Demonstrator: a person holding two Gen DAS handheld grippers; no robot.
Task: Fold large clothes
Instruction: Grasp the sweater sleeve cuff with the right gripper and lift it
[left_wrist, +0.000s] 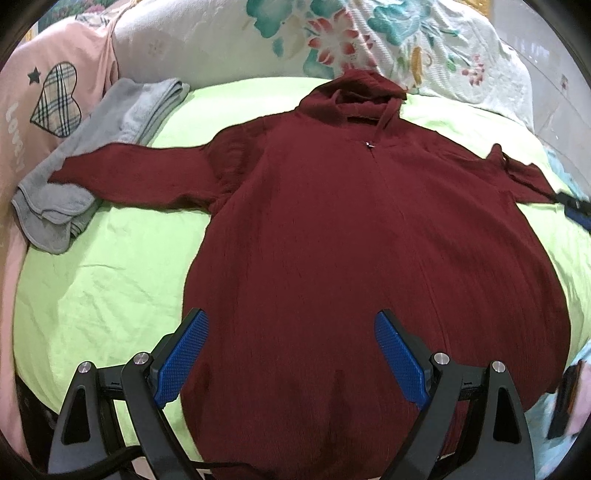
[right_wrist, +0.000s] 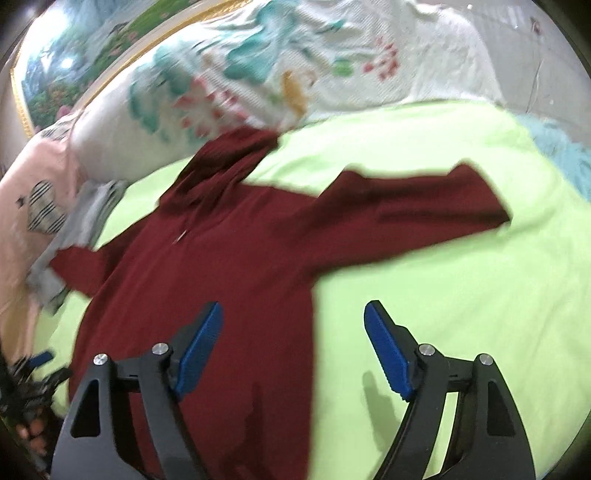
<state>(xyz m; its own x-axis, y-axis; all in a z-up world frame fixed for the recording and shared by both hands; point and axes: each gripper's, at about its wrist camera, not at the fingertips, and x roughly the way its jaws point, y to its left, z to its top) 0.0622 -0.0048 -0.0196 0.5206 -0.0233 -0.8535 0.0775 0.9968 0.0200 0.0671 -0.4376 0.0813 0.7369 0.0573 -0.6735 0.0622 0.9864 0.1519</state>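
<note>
We have a dark red hooded garment (left_wrist: 369, 240) spread front-up on the green sheet (left_wrist: 103, 288) of a bed, hood toward the far pillows, hem toward us. One sleeve reaches out left, its cuff lying over a folded grey towel (left_wrist: 92, 147); the other sleeve (right_wrist: 424, 199) stretches out right across bare sheet. A zip line runs down the middle of the chest, and a drawcord hangs at the neck.

Our left gripper (left_wrist: 291, 354) hovers above the near part of the body with its jaws spread wide and nothing between them. Our right gripper (right_wrist: 293, 347) hangs over the garment's right edge, one finger above red cloth and the other above green sheet; its jaws are also well apart and hold nothing. The right view is blurred, so fine detail there is uncertain.

We judge the cloth to be soft, limp and fairly thick, with a ribbed or crinkled texture that should give the pads decent purchase. It will sag and drag on the sheet rather than slide as one piece, so each pinch should take both layers at an edge. Sensible holds look like the right cuff and the shoulder seam, to bring the sleeve across the chest first. The zip pull and drawcord could snag or bunch.
</note>
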